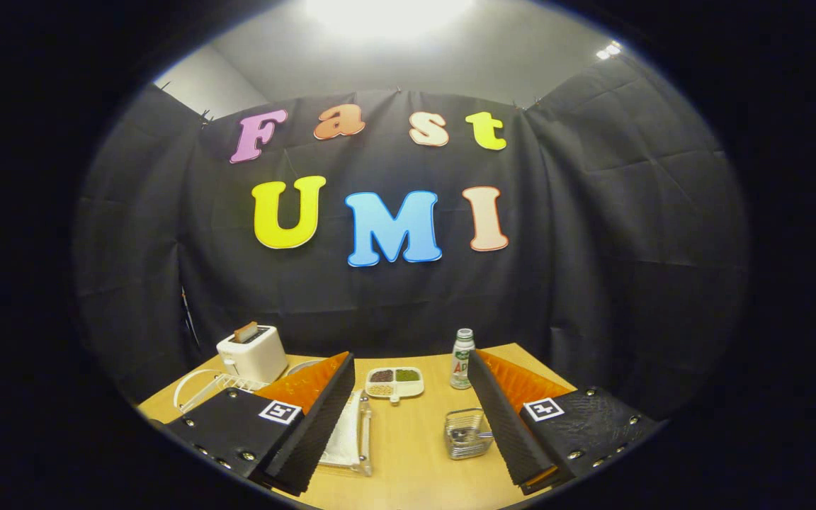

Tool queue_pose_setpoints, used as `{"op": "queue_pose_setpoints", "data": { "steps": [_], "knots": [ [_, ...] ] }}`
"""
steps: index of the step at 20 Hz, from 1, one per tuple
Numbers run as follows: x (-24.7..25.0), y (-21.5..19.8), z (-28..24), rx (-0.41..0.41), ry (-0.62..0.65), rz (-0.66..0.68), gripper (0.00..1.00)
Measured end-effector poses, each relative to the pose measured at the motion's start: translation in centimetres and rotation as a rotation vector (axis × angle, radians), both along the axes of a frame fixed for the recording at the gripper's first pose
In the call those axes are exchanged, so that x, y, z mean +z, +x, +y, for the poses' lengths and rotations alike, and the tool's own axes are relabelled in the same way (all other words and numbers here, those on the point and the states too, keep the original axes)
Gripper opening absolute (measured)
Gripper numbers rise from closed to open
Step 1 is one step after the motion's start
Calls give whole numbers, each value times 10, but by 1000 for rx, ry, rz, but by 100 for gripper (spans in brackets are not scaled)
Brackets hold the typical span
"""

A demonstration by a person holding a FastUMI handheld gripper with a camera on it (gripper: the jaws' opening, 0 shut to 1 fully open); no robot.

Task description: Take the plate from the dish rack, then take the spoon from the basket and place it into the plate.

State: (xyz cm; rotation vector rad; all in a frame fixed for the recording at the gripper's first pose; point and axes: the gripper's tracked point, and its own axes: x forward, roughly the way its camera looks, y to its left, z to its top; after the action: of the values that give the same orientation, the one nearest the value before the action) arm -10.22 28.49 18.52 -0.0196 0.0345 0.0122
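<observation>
**Gripper held wide above the table, nothing between its fingers**

While the gripper (408, 418) hangs over the light wooden table (408, 453), its two fingers stand far apart and press on nothing, with bare tabletop between them; the small clear basket (467, 433) sits just inside the right finger, near its tip, and thin metal cutlery lies in it, though which piece is the spoon is too small to tell; the white wire dish rack (199, 388) stands beyond the left finger's outer side, partly hidden by that finger; a pale rounded rim (305, 365) peeks up behind the left finger next to the rack, and whether it is the plate cannot be told; a white toaster (252, 353) with a brown slice standing in its slot sits behind the rack, close to the black cloth wall; a white sectioned dish (394, 382) holding dark, green and tan grains rests between the fingers and beyond them, toward the wall; a small white bottle with a green label (461, 360) stands upright just beside the right finger's far end; a flat clear lidded tray (351, 435) lies on the table against the inner side of the left finger.
</observation>
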Motion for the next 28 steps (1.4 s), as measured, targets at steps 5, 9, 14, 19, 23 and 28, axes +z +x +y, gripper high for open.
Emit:
{"op": "queue_pose_setpoints", "data": {
  "steps": [5,9,14,19,23,28],
  "knots": [
    [-47,51,64,78,44,120,98],
    [-105,90,102,109,73,276,99],
    [-158,121,134,119,113,410,94],
    [-196,136,147,116,123,523,79],
    [-206,139,139,59,61,563,39],
    [-185,139,132,-61,-10,514,32]
  ]
}}
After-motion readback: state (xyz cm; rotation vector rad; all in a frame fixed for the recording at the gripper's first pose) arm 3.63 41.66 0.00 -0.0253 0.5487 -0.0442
